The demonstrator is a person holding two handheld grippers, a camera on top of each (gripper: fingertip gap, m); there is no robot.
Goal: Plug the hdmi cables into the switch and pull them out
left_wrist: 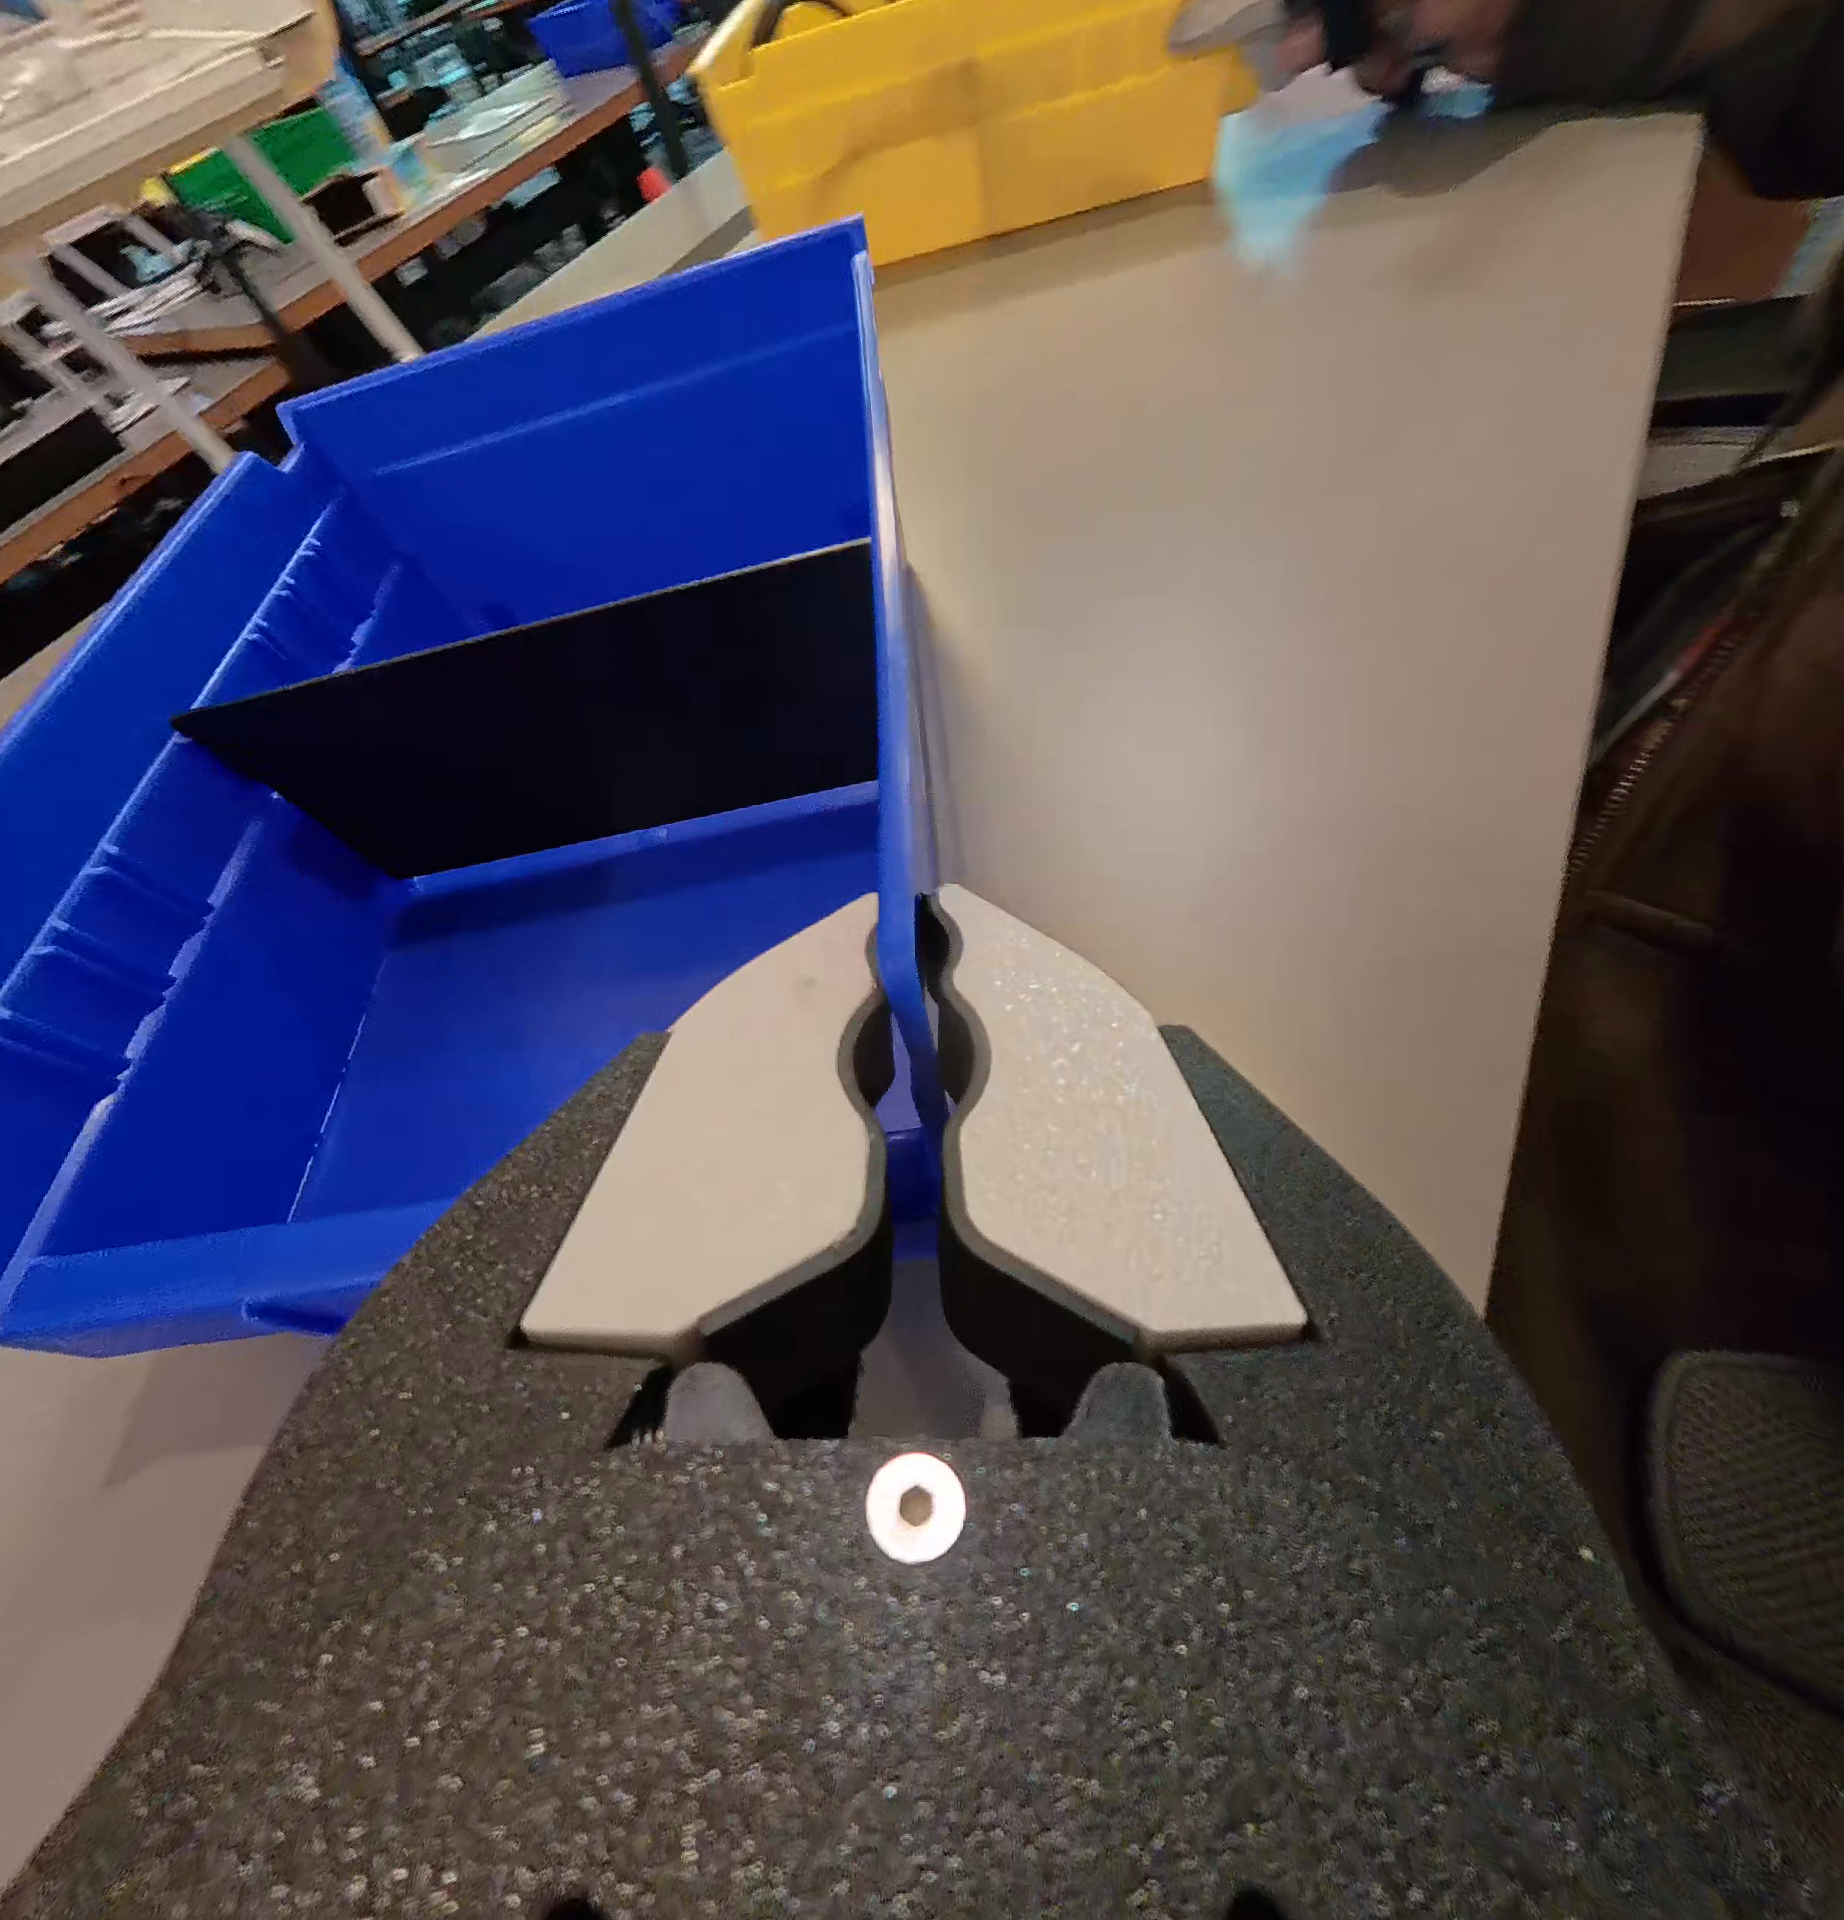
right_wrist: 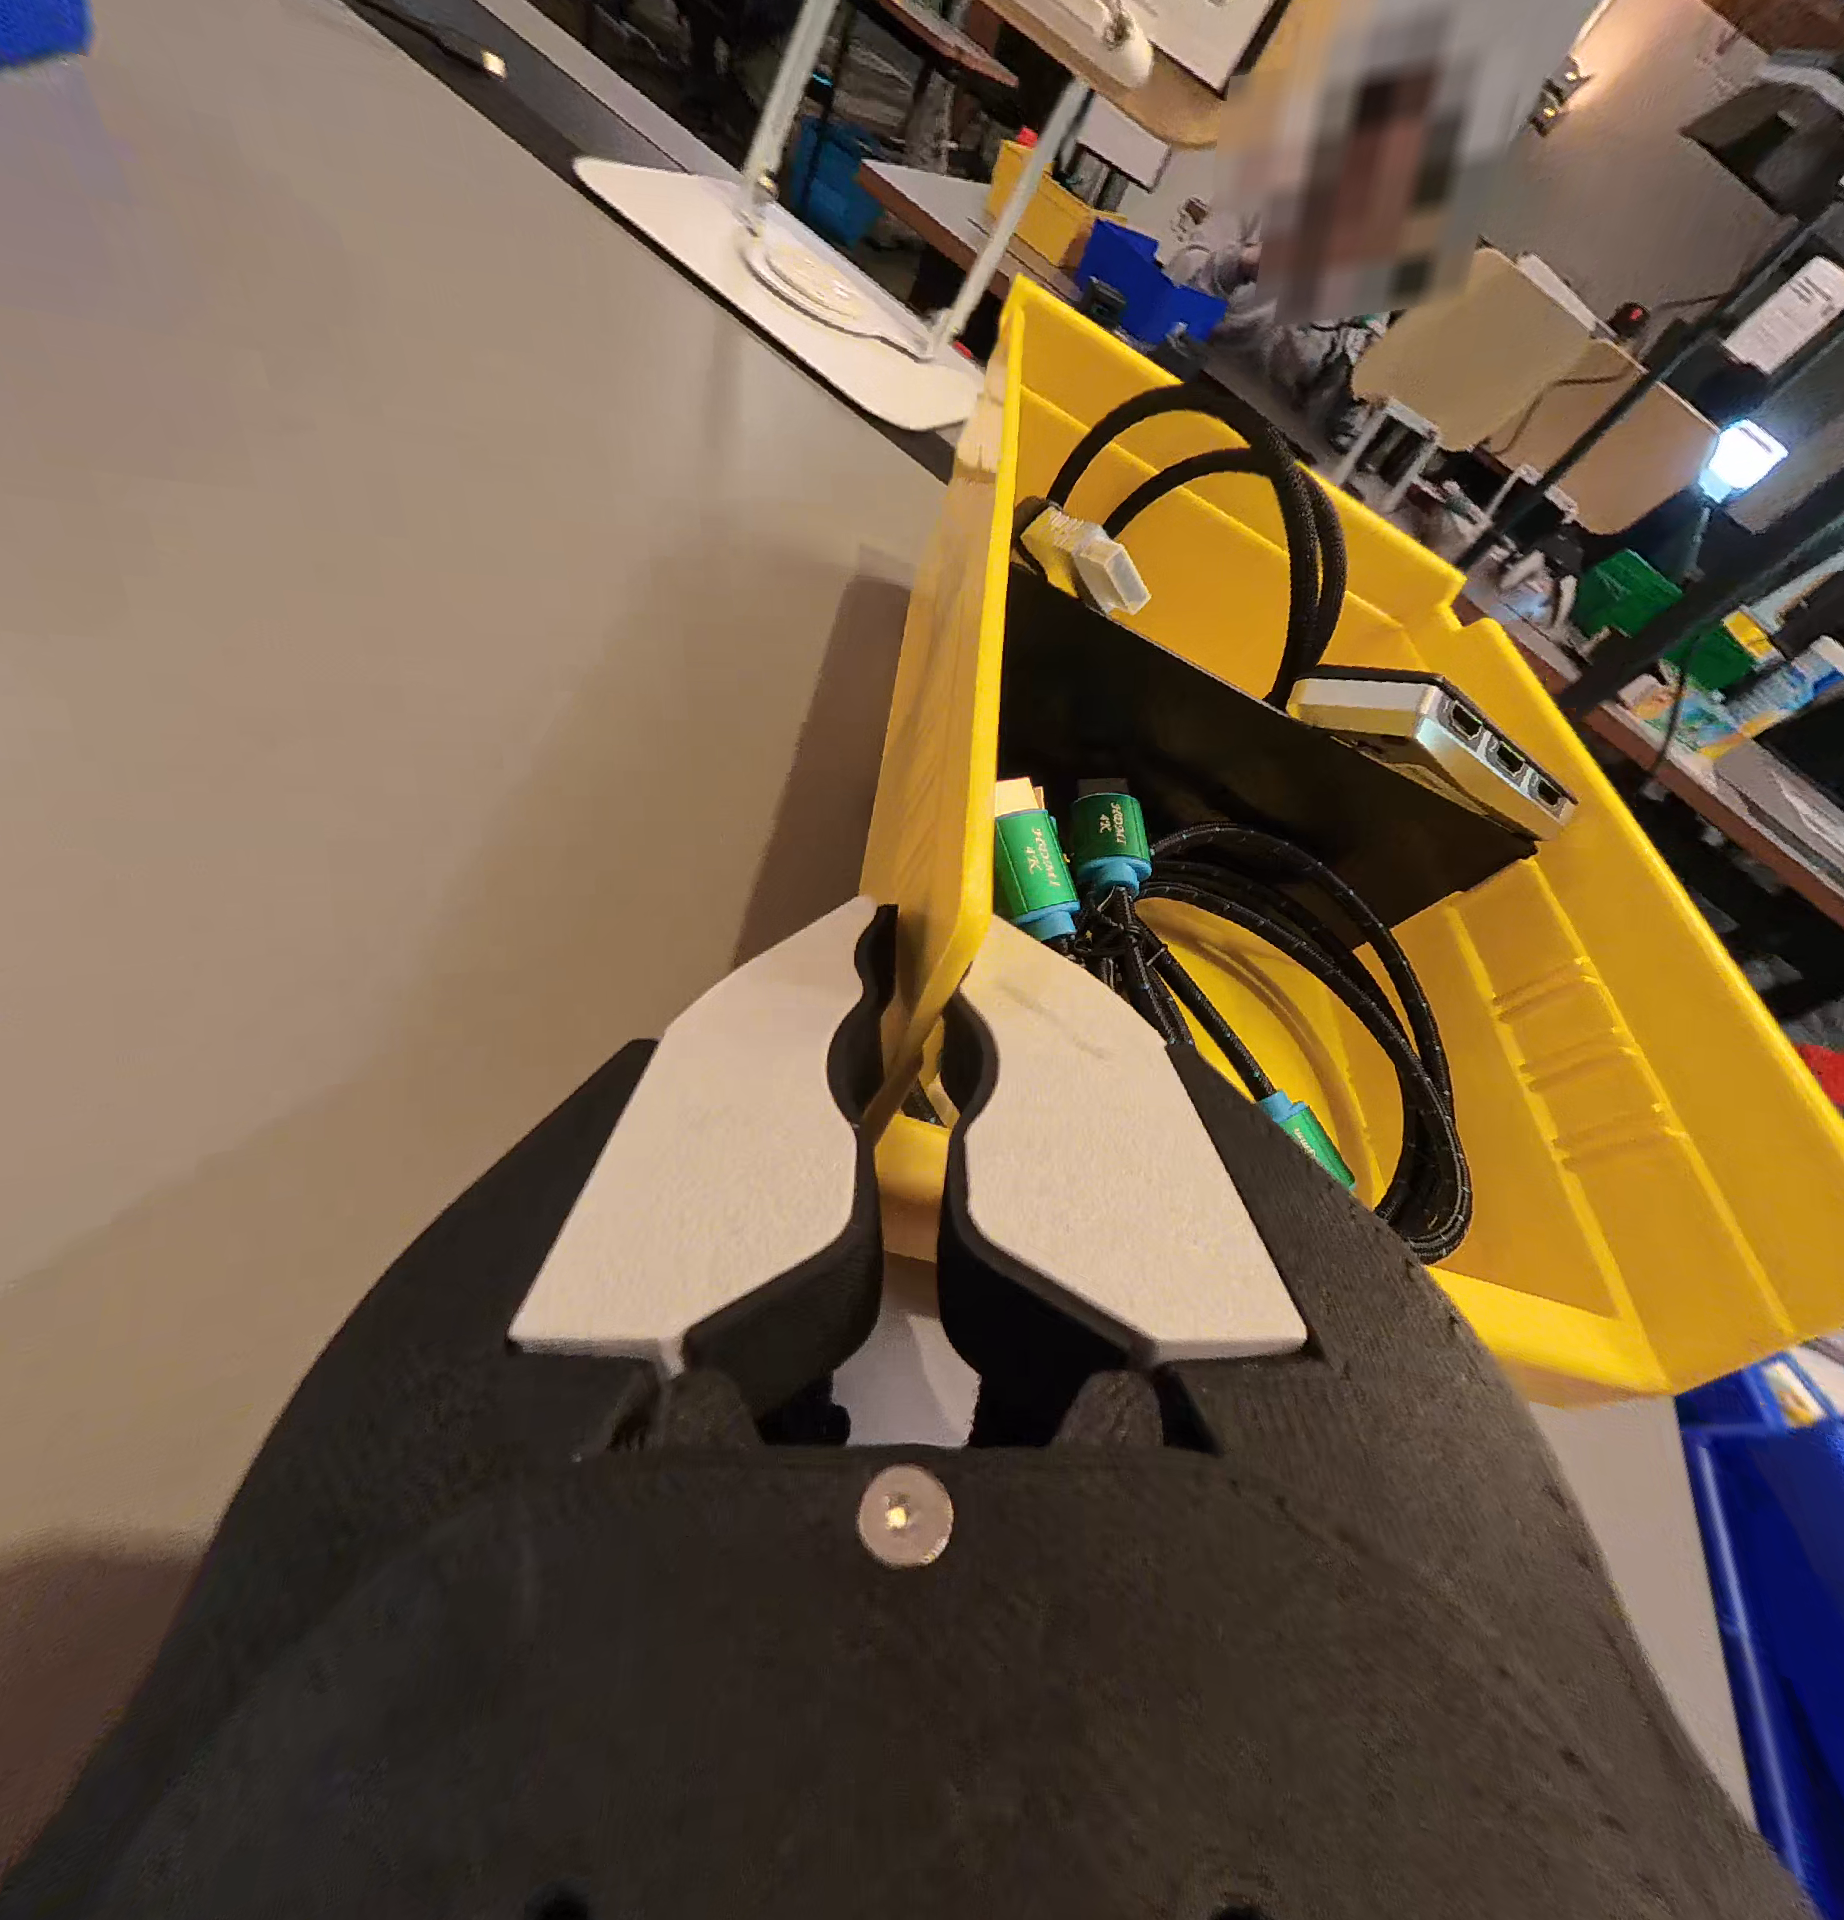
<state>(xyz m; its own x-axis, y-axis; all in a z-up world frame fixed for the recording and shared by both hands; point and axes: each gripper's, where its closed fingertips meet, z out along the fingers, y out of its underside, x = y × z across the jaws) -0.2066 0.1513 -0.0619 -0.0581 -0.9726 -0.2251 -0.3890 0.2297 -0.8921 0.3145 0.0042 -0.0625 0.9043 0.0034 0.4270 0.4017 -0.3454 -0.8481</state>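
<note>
Grey-padded left tongs (left_wrist: 910, 997) are clamped on the right side wall of a blue bin (left_wrist: 585, 488), pads pressing the thin wall from both sides. A black divider (left_wrist: 544, 717) crosses the bin, which sits on a beige table (left_wrist: 1261, 623). The right tongs (right_wrist: 923, 997) pinch the left wall of a yellow bin (right_wrist: 1583, 1091) the same way. Inside it lie black braided cables (right_wrist: 1365, 935) with green plugs (right_wrist: 1032, 862), a second black divider (right_wrist: 1209, 717), and a silver hub (right_wrist: 1458, 727) resting on that divider's edge.

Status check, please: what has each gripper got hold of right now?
Left gripper clamped on blue bin side wall. Right gripper clamped on yellow bin wall; cables inside.
</note>
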